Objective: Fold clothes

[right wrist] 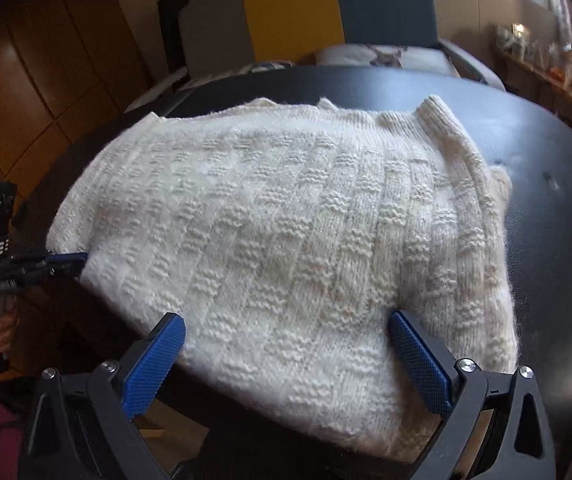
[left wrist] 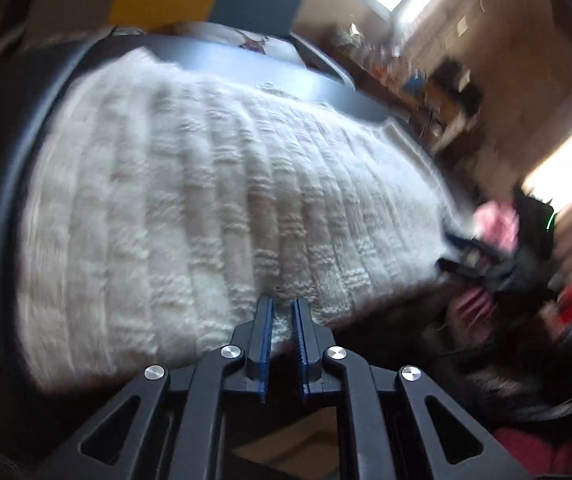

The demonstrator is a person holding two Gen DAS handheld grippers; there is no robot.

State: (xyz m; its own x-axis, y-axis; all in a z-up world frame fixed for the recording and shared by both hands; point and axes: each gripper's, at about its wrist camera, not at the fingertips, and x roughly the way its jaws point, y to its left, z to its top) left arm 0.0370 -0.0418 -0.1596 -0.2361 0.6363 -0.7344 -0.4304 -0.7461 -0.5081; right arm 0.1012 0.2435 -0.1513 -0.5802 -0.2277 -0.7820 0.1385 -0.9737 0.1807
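Daylight pours from blown-out windows (left wrist: 566, 160) at the right of the left wrist view, which is smeared with motion blur, worst over the sweater (left wrist: 205, 200) and the room's right side. The right wrist view is sharp; the knit (right wrist: 286, 220) shows clearly, and a soft sheen lies on the dark table (right wrist: 546, 220). Fisheye bending and dark corners frame both.
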